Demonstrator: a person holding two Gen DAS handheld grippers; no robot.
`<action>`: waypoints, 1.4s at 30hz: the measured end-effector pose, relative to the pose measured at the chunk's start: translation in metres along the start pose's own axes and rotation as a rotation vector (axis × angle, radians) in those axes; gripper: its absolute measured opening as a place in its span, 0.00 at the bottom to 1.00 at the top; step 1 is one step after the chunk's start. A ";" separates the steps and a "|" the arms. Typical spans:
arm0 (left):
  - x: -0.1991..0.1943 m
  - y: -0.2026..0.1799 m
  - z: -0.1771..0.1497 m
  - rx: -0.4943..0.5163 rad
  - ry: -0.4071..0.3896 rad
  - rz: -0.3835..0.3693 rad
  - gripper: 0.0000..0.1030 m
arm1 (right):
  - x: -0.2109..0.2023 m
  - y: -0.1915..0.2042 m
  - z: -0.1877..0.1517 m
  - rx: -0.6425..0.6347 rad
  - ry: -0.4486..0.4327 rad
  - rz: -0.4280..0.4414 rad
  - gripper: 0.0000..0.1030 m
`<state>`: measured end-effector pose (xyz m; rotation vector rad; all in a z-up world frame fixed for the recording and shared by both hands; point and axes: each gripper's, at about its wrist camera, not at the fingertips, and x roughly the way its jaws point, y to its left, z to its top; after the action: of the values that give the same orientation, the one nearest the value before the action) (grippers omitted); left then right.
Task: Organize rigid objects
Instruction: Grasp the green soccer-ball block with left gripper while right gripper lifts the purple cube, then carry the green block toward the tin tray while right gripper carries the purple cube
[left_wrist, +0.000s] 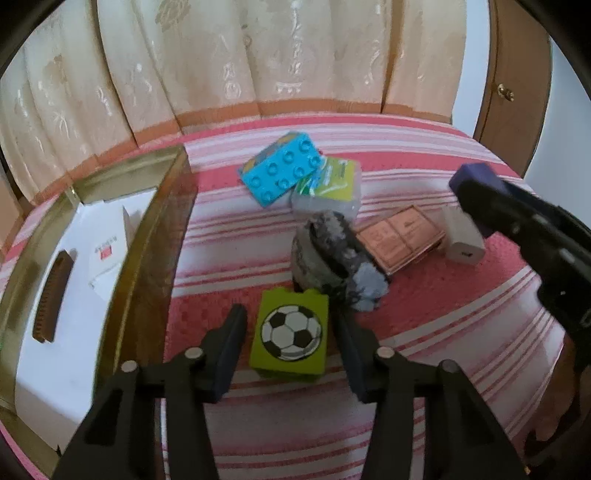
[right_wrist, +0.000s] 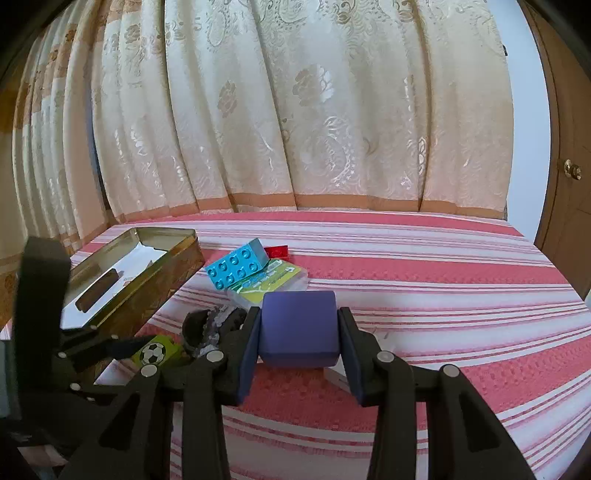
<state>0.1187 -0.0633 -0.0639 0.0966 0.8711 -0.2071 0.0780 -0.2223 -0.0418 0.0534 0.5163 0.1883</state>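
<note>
Three toy bricks: green (left_wrist: 290, 336), blue (left_wrist: 282, 168), red (right_wrist: 277, 251); one purple block (right_wrist: 299, 328), one tin (left_wrist: 155, 236).

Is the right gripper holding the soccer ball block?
No, the right gripper is clamped on a purple block, while the soccer ball block sits on the striped bedcover.

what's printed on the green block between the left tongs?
A black-and-white football on the lime-green block; clearest in the left wrist view.
</note>
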 end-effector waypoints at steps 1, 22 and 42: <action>0.000 0.001 0.001 -0.008 -0.001 -0.010 0.30 | 0.000 -0.001 0.000 0.004 -0.003 -0.001 0.42; -0.050 0.015 -0.008 -0.067 -0.273 0.018 0.29 | -0.021 -0.004 0.001 0.038 -0.140 -0.070 0.42; -0.075 0.044 -0.024 -0.140 -0.439 0.120 0.29 | -0.033 0.013 -0.001 -0.005 -0.253 -0.080 0.42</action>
<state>0.0637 -0.0055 -0.0213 -0.0275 0.4382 -0.0498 0.0475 -0.2160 -0.0259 0.0506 0.2656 0.1025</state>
